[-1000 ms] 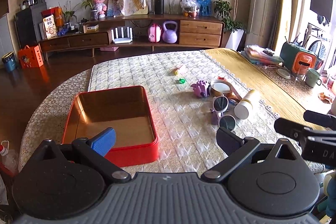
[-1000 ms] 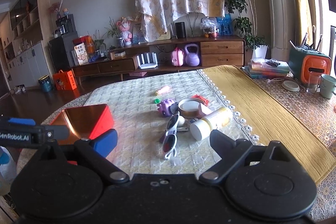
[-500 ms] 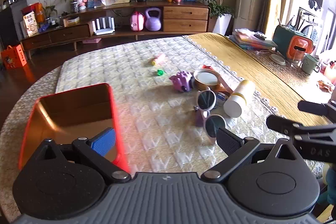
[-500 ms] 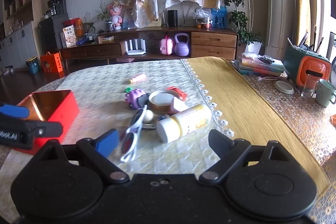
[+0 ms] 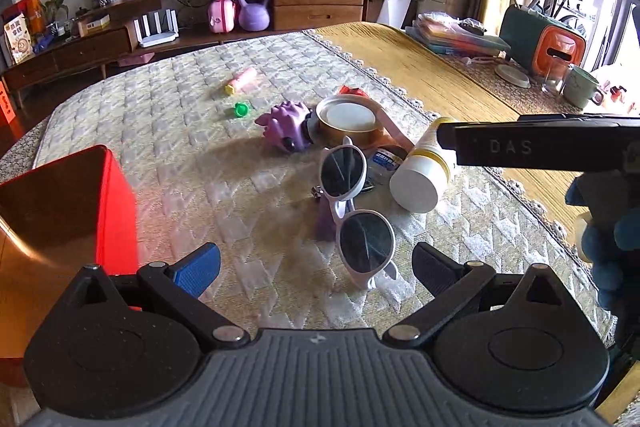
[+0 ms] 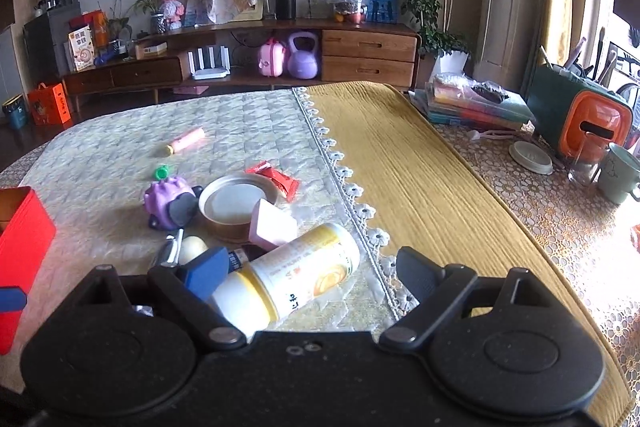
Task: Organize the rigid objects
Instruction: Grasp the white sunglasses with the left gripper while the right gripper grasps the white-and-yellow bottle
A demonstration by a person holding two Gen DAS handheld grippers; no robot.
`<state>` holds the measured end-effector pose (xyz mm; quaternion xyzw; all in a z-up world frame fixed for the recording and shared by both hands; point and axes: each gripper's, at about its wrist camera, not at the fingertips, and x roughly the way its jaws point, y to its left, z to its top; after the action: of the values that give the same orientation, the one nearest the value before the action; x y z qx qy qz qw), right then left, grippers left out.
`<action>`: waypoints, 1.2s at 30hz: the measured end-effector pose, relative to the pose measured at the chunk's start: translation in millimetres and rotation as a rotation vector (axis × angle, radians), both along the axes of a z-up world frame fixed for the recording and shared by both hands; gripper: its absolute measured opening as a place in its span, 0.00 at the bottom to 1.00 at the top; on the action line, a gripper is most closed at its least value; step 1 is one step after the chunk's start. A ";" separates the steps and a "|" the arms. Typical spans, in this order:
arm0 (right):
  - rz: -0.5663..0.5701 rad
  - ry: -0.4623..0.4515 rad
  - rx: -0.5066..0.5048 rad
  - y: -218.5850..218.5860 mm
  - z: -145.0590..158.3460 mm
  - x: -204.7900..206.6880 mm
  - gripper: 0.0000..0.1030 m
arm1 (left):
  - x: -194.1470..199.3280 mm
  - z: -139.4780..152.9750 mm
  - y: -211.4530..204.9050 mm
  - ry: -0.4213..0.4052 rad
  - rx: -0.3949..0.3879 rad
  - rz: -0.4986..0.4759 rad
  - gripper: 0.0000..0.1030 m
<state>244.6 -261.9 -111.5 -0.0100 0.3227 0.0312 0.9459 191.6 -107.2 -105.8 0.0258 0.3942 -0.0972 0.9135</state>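
A pile of rigid objects lies on the quilted table: white sunglasses (image 5: 352, 211), a white and yellow bottle (image 5: 424, 171) on its side, a round tin (image 5: 347, 118), a purple spiky toy (image 5: 286, 129), a pink tube (image 5: 240, 87) and a green cap (image 5: 241, 109). The red tin box (image 5: 60, 211) stands at the left. My left gripper (image 5: 316, 267) is open, just short of the sunglasses. My right gripper (image 6: 310, 269) is open around the bottle (image 6: 296, 271), jaws apart from it. A pink block (image 6: 272, 223) leans on the tin (image 6: 236, 203).
A red wrapper (image 6: 276, 177) lies behind the tin. A yellow runner (image 6: 420, 187) covers the table's right part, with books (image 6: 472, 103), an orange and green holder (image 6: 580, 115), a glass and a mug (image 6: 618, 173) further right. A wooden sideboard (image 6: 240, 63) stands behind.
Both grippers have moved right and forward toward the pile. The red box has slid to the left edge of both views. The bottle now lies between the right gripper's fingers.
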 end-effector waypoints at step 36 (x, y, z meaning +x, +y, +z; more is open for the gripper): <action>-0.099 0.190 0.331 -20.6 -28.9 26.6 0.50 | 49.2 -33.3 -13.5 0.133 -0.049 -0.021 0.28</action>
<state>271.1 -282.5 -140.4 0.1647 0.4013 0.0380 0.9002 240.8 -120.7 -139.0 0.0008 0.4514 -0.1178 0.8845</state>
